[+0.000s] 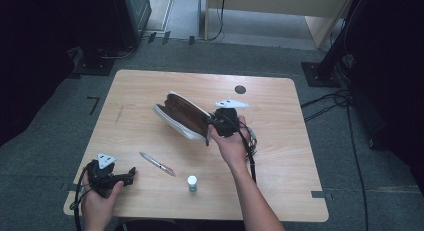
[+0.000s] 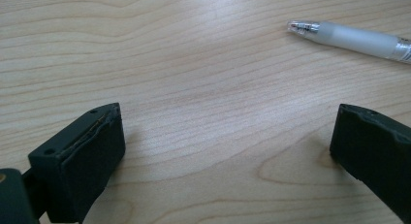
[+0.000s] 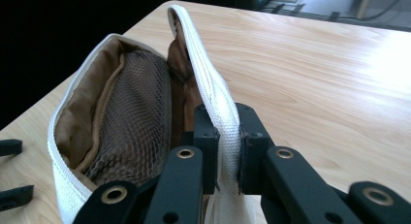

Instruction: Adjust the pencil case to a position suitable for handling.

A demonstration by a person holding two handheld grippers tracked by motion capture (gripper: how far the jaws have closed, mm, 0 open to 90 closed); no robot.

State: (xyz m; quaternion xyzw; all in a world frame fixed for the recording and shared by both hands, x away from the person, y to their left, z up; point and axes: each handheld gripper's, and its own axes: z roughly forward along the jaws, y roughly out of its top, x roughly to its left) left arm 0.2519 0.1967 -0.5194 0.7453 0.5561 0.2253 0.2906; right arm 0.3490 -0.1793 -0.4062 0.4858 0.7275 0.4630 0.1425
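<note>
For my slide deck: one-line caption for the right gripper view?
Right gripper shut on the white zipper edge of an open pencil case, brown mesh lining exposed.

We see a light wooden table with smooth, matt grain. The white woven-fabric pencil pouch has a ribbed cloth edge, brown cloth lining and dark mesh. The frosted translucent plastic pen looks smooth, with a shiny metal tip.
</note>
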